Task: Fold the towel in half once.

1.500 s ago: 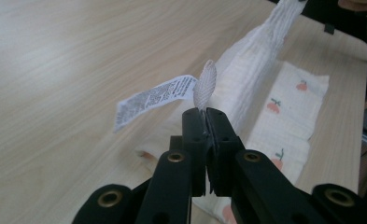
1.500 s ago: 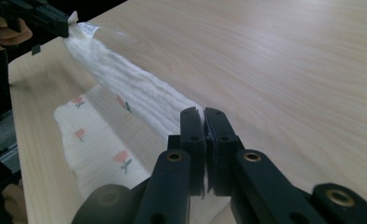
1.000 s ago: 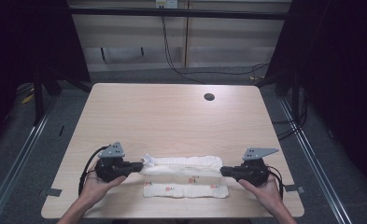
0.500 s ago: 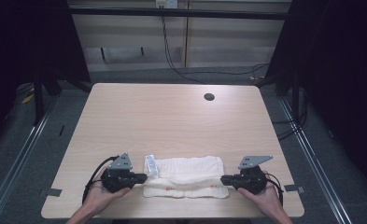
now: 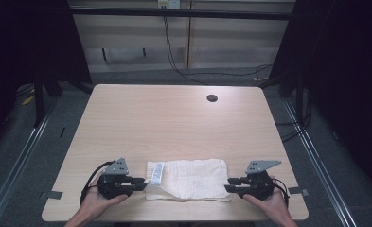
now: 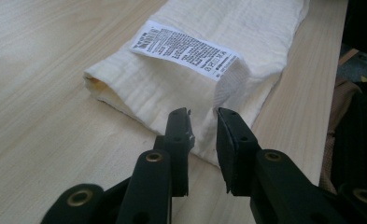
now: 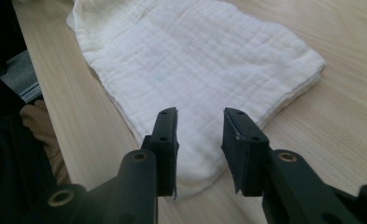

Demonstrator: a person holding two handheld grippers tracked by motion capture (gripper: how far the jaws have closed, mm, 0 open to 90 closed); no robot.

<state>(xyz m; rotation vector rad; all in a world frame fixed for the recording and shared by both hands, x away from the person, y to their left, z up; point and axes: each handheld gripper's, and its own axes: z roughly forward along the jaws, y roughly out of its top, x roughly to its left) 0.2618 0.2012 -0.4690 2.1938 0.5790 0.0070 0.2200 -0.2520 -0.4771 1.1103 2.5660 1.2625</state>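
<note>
A folded white cloth (image 5: 188, 178) is laid flat on the wooden bench (image 5: 174, 123), close to its near edge and roughly midway between the two hands. A printed care label (image 5: 157, 173) is seen on the cloth's left end, turned face up.

The left gripper (image 5: 140, 183) is held low at the cloth's left edge, its cable looped beside the person's left hand (image 5: 96, 203). In the left gripper view its fingers (image 6: 179, 130) are seen spread a little, having just been opening; the cloth's near left corner lies just past the tips and partly behind the gap, but it is not pinched by the pads.

The right gripper (image 5: 230, 184) is held at the cloth's right edge, carried by the right hand (image 5: 269, 205). In the right gripper view its fingers (image 7: 166, 133) are parted more widely, also just opened, and the cloth's rounded corner lies beneath and between them without being squeezed. The layered fold of the cloth is visible along its far right side in that view.

A dark round hole (image 5: 212, 98) is set into the bench toward the far right. Cables (image 5: 174, 52) are hung behind the bench against the pale wall panels.
</note>
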